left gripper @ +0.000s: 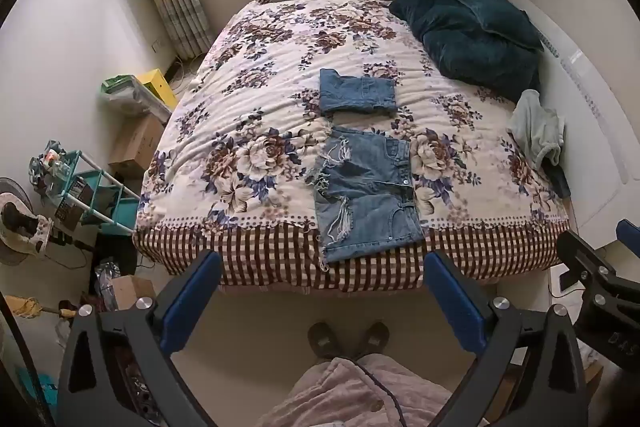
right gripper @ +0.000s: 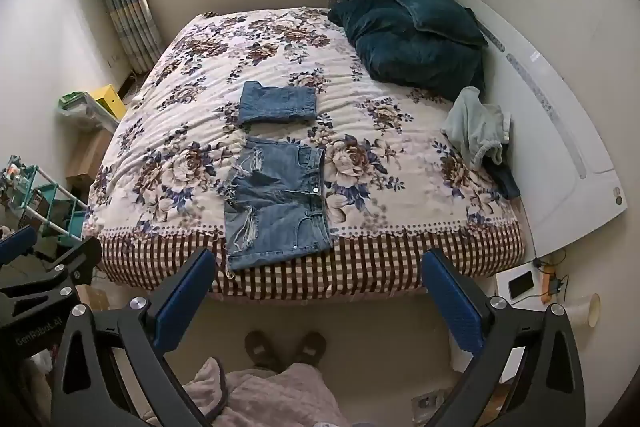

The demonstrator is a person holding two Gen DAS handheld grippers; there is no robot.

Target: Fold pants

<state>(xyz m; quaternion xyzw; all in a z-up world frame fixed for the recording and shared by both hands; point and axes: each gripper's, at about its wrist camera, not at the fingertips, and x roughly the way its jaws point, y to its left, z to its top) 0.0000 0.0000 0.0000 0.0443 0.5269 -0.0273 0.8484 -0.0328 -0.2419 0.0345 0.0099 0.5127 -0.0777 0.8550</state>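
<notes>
**Shorts laid flat at the bed's near edge, both grippers spread and empty**

Shorts (left gripper: 366, 193) of frayed denim lie flat on the bed (left gripper: 256, 99) in the left wrist view, waistband to the right and the ragged leg hems to the left, their near end hanging just over the checked border. That placement looks chosen to keep them within easy reach of someone standing at the foot. Beyond the shorts, toward the window, a folded denim piece (left gripper: 357, 96) sits apart, probably set there as finished work. The left gripper (left gripper: 320, 303) hovers short of the bed, fingers spread wide, pinching nothing; folding seems not yet begun.

In the right wrist view the shorts (right gripper: 278, 203) lie the same way, with the folded denim piece (right gripper: 277, 103) past them. The right gripper (right gripper: 316, 301) is likewise spread and empty, well back from the shorts. A pale green garment (right gripper: 476, 131) lies crumpled to the right of the shorts near the headboard, perhaps waiting its turn.
</notes>
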